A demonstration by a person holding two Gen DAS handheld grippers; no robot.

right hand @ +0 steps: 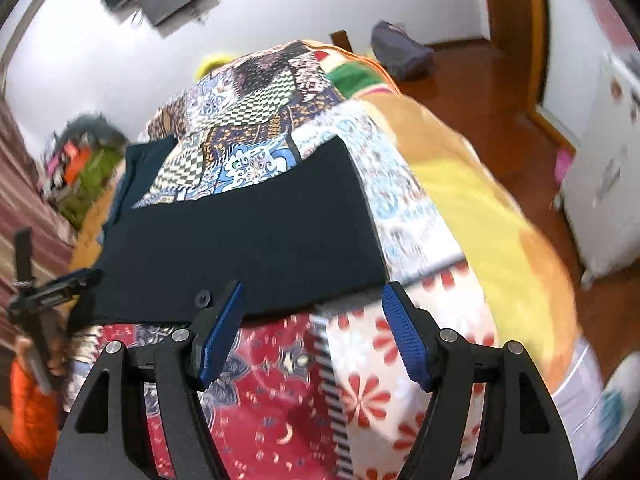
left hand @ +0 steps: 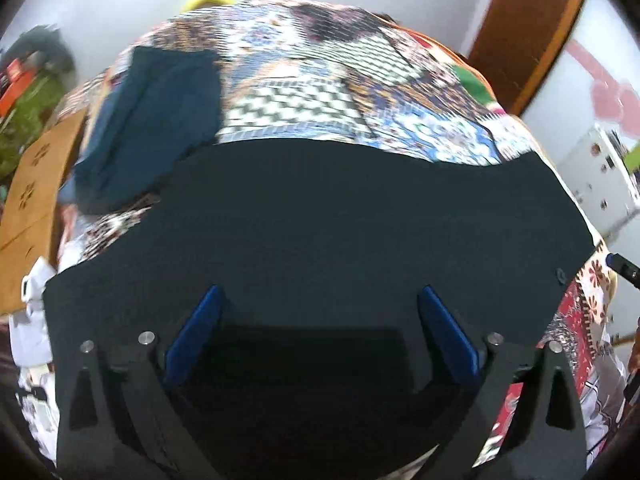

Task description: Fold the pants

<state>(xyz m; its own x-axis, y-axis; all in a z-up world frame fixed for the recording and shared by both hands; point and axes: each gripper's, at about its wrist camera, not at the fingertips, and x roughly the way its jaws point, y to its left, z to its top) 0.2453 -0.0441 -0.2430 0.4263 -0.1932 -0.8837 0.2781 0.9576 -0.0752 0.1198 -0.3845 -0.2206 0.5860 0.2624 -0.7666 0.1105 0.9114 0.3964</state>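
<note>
Dark navy pants (left hand: 340,220) lie flat across a patchwork bedspread (left hand: 304,92). My left gripper (left hand: 320,296) is open and empty, hovering just over the near part of the pants. In the right wrist view the pants (right hand: 248,240) lie as a wide dark band, with a button (right hand: 203,299) near the near edge. My right gripper (right hand: 312,292) is open and empty, its fingertips at the near edge of the pants, above the bedspread (right hand: 360,380). The left gripper (right hand: 52,292) shows at the left of that view.
A folded teal garment (left hand: 152,120) lies on the bed's far left. A wooden headboard (left hand: 32,196) is on the left. A wooden floor (right hand: 480,80), a door frame (right hand: 516,20) and a white cabinet (right hand: 604,160) are on the right.
</note>
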